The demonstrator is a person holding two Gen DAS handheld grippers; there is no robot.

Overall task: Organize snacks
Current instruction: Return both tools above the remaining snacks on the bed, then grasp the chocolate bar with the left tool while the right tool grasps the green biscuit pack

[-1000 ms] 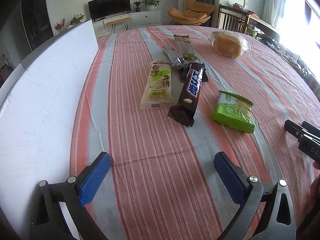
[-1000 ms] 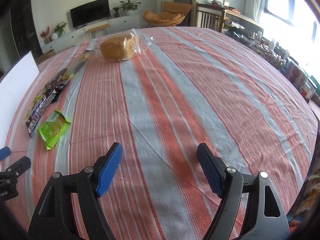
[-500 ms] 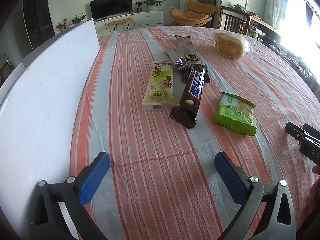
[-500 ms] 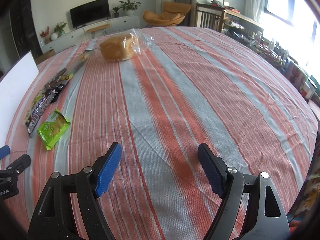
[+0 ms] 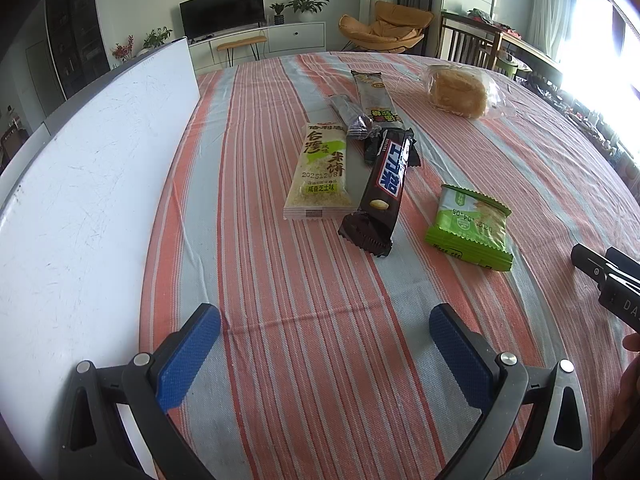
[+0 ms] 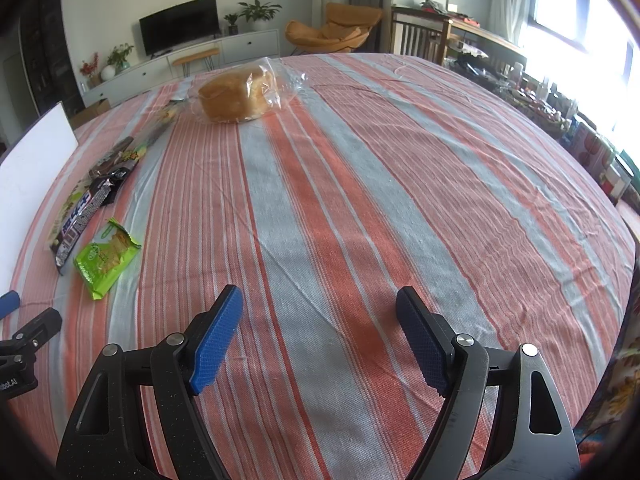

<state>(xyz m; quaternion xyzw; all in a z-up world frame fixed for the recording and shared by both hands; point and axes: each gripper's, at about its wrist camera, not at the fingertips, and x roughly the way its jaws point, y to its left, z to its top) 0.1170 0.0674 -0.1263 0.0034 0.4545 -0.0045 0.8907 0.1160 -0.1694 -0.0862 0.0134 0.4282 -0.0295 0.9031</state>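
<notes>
- Left gripper (image 5: 325, 350), bottom of the left wrist view: blue-padded jaws spread wide, nothing between them, over a red-and-grey striped tablecloth (image 5: 280, 320).
- Right gripper (image 6: 319, 332), bottom of the right wrist view: jaws likewise wide apart and empty over bare cloth.
- Centre of the left view: a pale rice-cracker packet (image 5: 320, 172) lies flat, long axis running up the frame, its top edge at the far end; large Chinese characters on the front, a date reading "20251208" below them.
- Just right of it, a dark chocolate bar (image 5: 386, 192) lies at a slight diagonal, crimped near end pointing to the lower centre of the frame; its white-and-blue lettering is Chinese (brand not legible to me). Whether the two wrappers touch cannot be told.
- Right of centre, apart from the bar: a green squarish packet (image 5: 472, 222), print upside down from this view, digits partly readable.
- Upper centre: a long clear-fronted packet (image 5: 376, 98) and a small dark wrapper (image 5: 350, 116), both pointing up the frame.
- Upper right: a bagged bread loaf (image 5: 460, 90), well apart from the rest.
- Left edge: a white board (image 5: 92, 184) stands upright along the table.
</notes>
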